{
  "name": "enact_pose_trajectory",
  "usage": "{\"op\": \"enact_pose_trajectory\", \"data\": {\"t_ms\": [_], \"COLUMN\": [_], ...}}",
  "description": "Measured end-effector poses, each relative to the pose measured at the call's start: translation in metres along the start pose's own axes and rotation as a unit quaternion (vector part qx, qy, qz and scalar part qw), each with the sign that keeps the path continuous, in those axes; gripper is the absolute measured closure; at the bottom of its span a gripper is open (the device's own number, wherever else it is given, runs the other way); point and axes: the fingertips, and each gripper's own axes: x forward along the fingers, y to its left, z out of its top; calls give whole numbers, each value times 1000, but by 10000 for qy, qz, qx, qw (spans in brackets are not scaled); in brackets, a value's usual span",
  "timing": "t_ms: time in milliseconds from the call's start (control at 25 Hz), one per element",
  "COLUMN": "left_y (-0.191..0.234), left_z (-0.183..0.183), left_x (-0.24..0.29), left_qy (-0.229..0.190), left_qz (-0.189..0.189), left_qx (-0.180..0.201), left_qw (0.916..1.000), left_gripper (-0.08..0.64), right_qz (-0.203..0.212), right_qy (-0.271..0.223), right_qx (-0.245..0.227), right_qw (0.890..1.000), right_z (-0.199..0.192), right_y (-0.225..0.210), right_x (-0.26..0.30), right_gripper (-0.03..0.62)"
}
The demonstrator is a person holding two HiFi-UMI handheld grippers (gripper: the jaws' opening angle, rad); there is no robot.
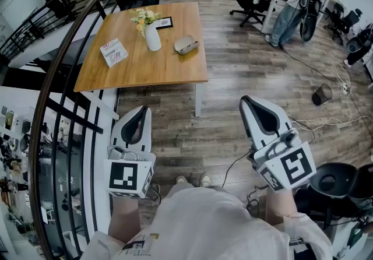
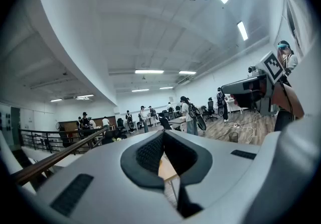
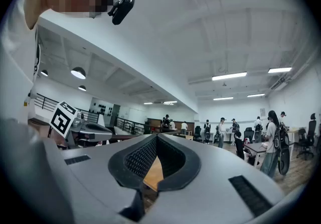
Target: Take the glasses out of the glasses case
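Note:
A grey glasses case (image 1: 186, 45) lies on the wooden table (image 1: 122, 75), near its right side, well ahead of both grippers. Whether its lid is open is too small to tell, and no glasses show. My left gripper (image 1: 141, 111) hangs level over the floor in front of the table's near edge, jaws shut with nothing between them. My right gripper (image 1: 247, 101) is level too, to the right of the table's corner, shut and empty. In the left gripper view the shut gripper (image 2: 163, 135) points toward the table; so does the right gripper (image 3: 156, 138) in its own view.
On the table stand a white vase with flowers (image 1: 152, 36), a booklet (image 1: 113, 52) and a small dark frame (image 1: 164, 22). A curved railing (image 1: 55, 84) runs along the left. Cables and a black bin (image 1: 320, 95) lie on the floor at right. People stand at desks (image 1: 288, 5) beyond.

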Motion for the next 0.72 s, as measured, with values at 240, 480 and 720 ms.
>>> {"op": "enact_pose_trajectory", "data": {"t_ms": [240,480,720], "left_y": [-14,-27,-38], "left_z": [20,24,23], "left_x": [7,9,14], "left_qy": [10,51,79], "left_qz": [-15,-34,-59], "left_qx": [33,92,97], "left_qw": [10000,9999,9999], "left_gripper": [543,543,543], "right_qz": [117,232,291], "right_qy": [-62,-123,-47], "right_qx": [118,211,222], "right_qw": [9998,9994,9993], "right_z": [8,7,2], "right_y": [-13,-20,-27], "right_x": [-6,-13,-17], "right_gripper": [568,568,568]}}
